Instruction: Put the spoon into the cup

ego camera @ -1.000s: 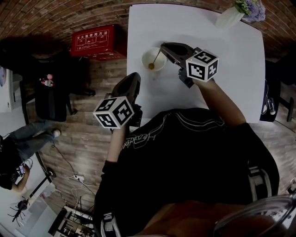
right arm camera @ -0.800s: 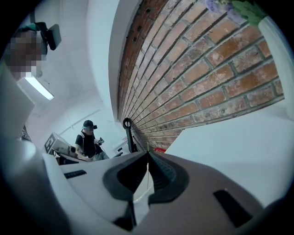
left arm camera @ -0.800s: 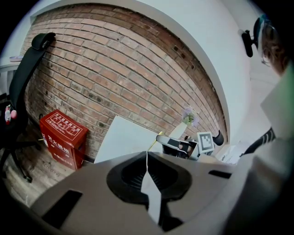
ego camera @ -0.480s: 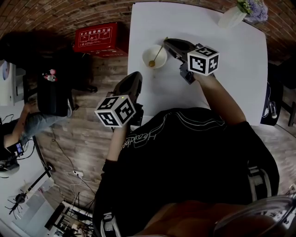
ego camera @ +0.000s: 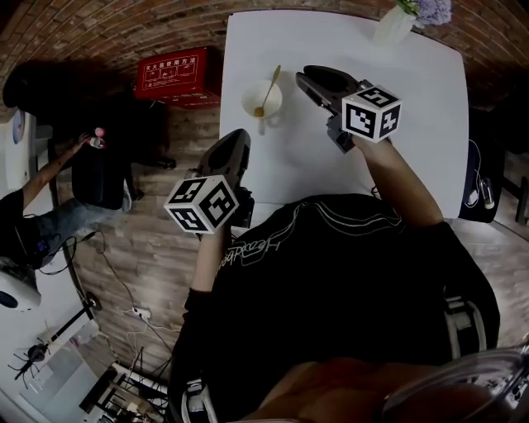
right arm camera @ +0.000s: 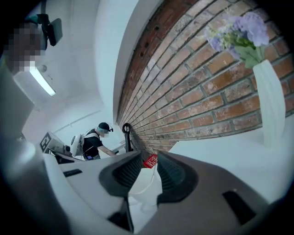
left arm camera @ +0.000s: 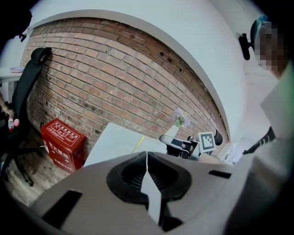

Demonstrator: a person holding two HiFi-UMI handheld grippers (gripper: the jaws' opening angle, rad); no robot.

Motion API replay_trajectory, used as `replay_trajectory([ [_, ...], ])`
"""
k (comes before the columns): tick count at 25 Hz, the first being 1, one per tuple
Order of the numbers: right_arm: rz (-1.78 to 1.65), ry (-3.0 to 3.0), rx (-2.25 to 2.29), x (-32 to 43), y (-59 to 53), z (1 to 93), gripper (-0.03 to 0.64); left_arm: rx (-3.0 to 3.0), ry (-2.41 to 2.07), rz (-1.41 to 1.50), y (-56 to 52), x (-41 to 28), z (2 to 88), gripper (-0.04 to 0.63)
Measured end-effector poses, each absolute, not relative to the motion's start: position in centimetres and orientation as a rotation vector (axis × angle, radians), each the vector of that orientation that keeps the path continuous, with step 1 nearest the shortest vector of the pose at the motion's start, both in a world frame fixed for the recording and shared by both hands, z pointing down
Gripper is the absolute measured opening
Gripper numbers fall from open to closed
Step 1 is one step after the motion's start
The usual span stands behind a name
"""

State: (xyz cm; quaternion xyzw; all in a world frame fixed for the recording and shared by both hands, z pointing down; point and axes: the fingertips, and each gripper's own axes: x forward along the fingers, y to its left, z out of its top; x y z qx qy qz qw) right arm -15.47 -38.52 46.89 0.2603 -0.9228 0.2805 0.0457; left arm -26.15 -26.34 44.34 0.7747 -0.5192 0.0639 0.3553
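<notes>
On the white table [ego camera: 413,124] a white cup [ego camera: 261,101] stands near the left edge. A gold spoon [ego camera: 269,89] rests in it, bowl down, with the handle leaning out over the far rim. My right gripper [ego camera: 302,78] hovers just right of the cup, open and holding nothing. In the right gripper view the cup [right arm camera: 143,186] shows through the gap between the jaws of the right gripper [right arm camera: 149,159]. My left gripper [ego camera: 235,142] hangs off the table's left edge, shut and empty. The left gripper view shows the left gripper [left arm camera: 147,155], the spoon handle [left arm camera: 139,142] and the right gripper [left arm camera: 176,142].
A white vase with purple flowers [ego camera: 395,20] stands at the table's far right corner. A red box [ego camera: 177,71] sits on the wooden floor to the left. Further left are a black chair [ego camera: 95,178] and a person [ego camera: 33,219]. A brick wall [left arm camera: 105,82] runs behind the table.
The right gripper held the spoon over the cup. It has since let go and drawn back to the right, and the spoon stays in the cup. The left gripper has barely moved.
</notes>
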Motion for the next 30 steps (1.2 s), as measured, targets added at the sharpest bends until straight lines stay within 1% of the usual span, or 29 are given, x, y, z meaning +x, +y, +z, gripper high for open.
replay_trajectory([
  [6, 0.691, -2.93, 0.675, -13.5, -33.6, 41.1, 0.063, 2.05, -1.335, 0.115, -24.5, -23.4, 41.7, 0.007],
  [12, 0.633, -3.023, 0.529, -12.4, -28.8, 37.3, 0.012, 2.097, -1.331, 0.068, -22.8, -21.3, 39.3, 0.008],
  [15, 0.626, -3.06, 0.48, -12.0, -27.4, 36.1, 0.002, 2.123, -1.329, 0.055, -22.2, -20.6, 38.5, 0.008],
  [25, 0.708, -3.08, 0.342, -12.2, -24.0, 34.8, -0.003, 2.148, -1.341, 0.034, -20.1, -19.8, 36.8, 0.008],
  [30, 0.631, -3.087, 0.319, -12.5, -22.8, 34.2, -0.003, 2.157, -1.345, 0.035, -19.3, -19.5, 36.4, 0.008],
])
